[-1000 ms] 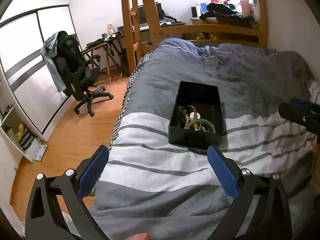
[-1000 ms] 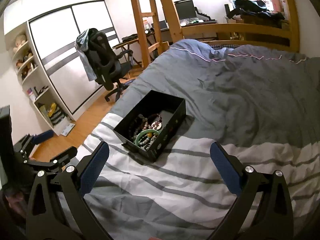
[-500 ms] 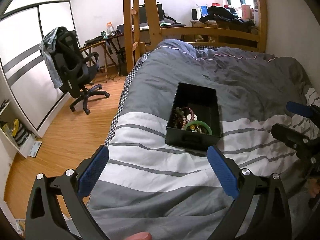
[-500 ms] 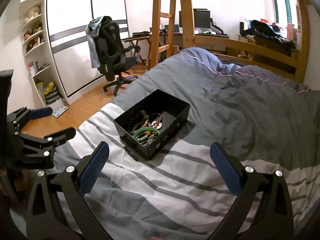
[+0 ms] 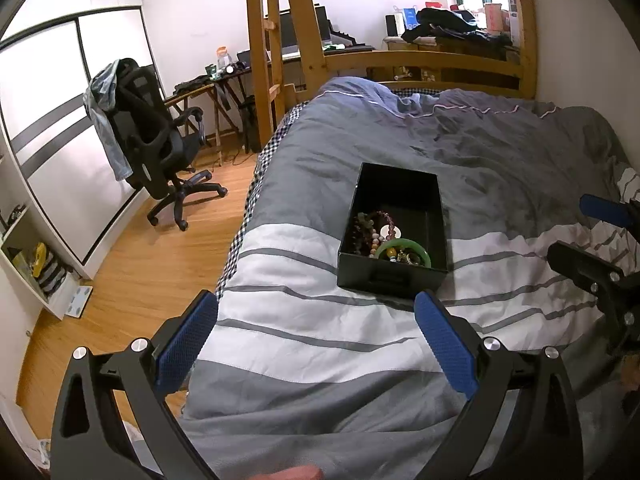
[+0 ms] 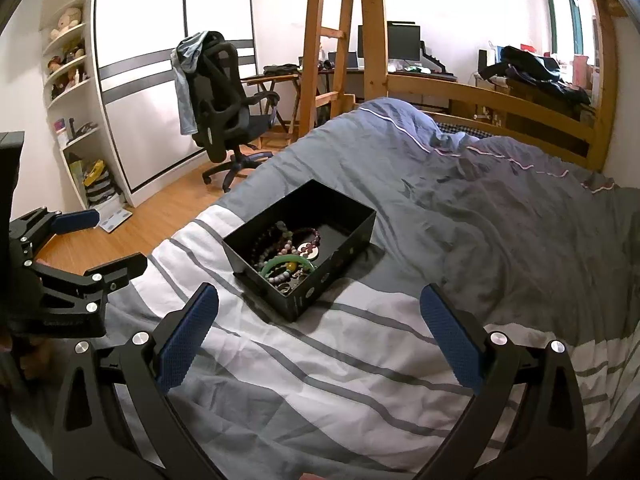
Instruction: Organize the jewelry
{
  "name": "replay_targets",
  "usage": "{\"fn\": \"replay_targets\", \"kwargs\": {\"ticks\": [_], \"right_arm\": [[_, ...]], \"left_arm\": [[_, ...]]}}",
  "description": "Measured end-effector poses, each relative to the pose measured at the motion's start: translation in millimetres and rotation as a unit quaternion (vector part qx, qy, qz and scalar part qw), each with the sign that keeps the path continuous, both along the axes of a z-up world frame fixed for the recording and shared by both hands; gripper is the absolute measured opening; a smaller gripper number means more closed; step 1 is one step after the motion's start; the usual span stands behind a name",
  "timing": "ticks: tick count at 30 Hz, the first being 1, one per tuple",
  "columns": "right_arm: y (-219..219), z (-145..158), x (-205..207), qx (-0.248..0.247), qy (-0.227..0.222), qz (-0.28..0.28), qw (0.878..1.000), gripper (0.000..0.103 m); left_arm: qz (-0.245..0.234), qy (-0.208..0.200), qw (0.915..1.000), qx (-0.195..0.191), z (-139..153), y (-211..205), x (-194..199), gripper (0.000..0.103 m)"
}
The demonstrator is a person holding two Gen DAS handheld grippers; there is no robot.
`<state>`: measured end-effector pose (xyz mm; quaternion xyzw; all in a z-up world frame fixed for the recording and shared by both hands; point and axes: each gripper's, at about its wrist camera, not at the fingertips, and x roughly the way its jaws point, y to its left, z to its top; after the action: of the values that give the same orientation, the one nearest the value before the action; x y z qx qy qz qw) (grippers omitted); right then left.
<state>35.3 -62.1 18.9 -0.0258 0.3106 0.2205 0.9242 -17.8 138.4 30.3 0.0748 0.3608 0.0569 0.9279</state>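
Observation:
A black open box point(image 5: 400, 184) sits on the striped grey bed; it also shows in the right wrist view point(image 6: 352, 236). Inside lie a green bangle point(image 5: 404, 246) and several bead bracelets point(image 5: 370, 232), seen too in the right wrist view as the bangle point(image 6: 286, 262) and beads point(image 6: 288, 238). My left gripper point(image 5: 316, 338) is open and empty, above the bedding short of the box. My right gripper point(image 6: 318, 330) is open and empty, also short of the box. Each gripper shows in the other's view, the right one point(image 5: 592, 236) and the left one point(image 6: 86, 240).
The grey duvet point(image 5: 460, 140) covers the bed, with a wooden rail point(image 5: 420, 64) at the far end. A black office chair point(image 5: 156, 136) stands on the wooden floor to the left. A wooden ladder point(image 6: 320, 52) and desk stand behind.
Both grippers have drawn back and tilted up a little, so more of the room shows. Both stay open and empty. The box has not moved.

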Motion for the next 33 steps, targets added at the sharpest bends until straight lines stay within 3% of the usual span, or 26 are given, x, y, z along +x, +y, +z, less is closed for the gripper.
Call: {"fn": "replay_targets", "kwargs": {"ticks": [33], "right_arm": [[-4.1,-7.1,1.8,0.023,0.018,0.008,1.000,0.100]], "left_arm": [[-0.003,0.009,0.9999,0.012,-4.0,-0.6,3.0,0.097]]}}
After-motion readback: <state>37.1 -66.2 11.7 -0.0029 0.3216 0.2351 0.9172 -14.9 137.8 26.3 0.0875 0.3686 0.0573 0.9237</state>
